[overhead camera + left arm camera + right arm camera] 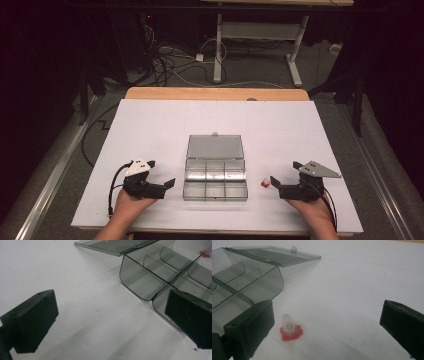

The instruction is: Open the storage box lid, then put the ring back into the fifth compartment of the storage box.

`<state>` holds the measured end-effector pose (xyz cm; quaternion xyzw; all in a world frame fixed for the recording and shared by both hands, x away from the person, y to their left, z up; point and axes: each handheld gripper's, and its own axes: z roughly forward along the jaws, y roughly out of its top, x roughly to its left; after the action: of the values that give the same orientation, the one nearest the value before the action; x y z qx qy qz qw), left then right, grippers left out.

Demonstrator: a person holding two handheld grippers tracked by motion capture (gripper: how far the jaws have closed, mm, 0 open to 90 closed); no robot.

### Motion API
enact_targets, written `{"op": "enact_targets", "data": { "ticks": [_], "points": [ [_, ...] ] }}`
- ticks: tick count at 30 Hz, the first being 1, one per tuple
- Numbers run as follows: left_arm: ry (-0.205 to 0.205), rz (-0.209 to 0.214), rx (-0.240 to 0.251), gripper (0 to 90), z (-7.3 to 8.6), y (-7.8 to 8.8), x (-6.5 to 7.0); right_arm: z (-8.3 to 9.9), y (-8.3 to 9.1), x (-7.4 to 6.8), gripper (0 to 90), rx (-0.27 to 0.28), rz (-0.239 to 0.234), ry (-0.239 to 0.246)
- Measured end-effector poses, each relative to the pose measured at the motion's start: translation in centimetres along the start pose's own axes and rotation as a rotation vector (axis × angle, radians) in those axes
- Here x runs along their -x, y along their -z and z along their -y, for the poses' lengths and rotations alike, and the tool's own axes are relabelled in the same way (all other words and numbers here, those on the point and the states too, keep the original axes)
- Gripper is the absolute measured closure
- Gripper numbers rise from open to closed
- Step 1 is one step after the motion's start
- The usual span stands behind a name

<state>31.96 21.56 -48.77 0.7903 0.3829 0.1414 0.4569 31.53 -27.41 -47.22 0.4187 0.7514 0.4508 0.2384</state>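
Observation:
A smoky clear compartment box lies at the table's middle, its lid folded flat behind it. Its compartments look empty. A small red piece with a clear ring on top sits on the white surface just right of the box. My left gripper rests left of the box, jaws wide open, with nothing between them. In the left gripper view the box's near corner is ahead to the right. My right gripper is open just right of the red piece, which lies near its left jaw, untouched.
A white sheet covers the wooden table, whose edge shows at the back. Behind it on the floor are loose cables and the white legs of another desk. Dark floor drops off on both sides.

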Motion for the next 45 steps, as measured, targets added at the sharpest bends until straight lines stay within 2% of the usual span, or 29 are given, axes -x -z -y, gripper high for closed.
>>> {"op": "enact_targets", "data": {
  "ticks": [4,7,13,19,25,34,45],
  "points": [
    [-0.002,-0.007,0.017,0.0,0.0,0.1,-0.1,-0.1,0.0,-0.2,0.6,-0.006,0.001,0.005],
    [0.000,0.005,0.010,0.0,0.0,0.1,-0.4,-0.1,0.1,-0.3,0.6,-0.013,-0.006,0.004],
    [-0.028,0.009,-0.002,0.0,0.0,-0.1,-0.2,0.2,0.2,-0.8,1.0,-0.027,-0.025,0.012],
    [-0.017,0.032,-0.008,0.0,0.1,-0.3,-0.4,0.3,-0.1,-1.6,8.0,-0.042,-0.054,0.022],
    [-0.040,0.030,-0.006,0.0,0.1,-0.4,-0.1,0.3,-0.4,-2.3,20.4,-0.051,-0.078,0.044],
    [-0.030,0.028,-0.005,0.0,0.1,-0.4,-0.2,0.2,-0.8,-2.9,46.3,-0.053,-0.093,0.077],
    [-0.033,0.046,-0.001,0.0,0.1,-0.4,-0.2,0.2,-1.1,-2.6,63.1,-0.070,-0.064,0.069]
  ]
}}
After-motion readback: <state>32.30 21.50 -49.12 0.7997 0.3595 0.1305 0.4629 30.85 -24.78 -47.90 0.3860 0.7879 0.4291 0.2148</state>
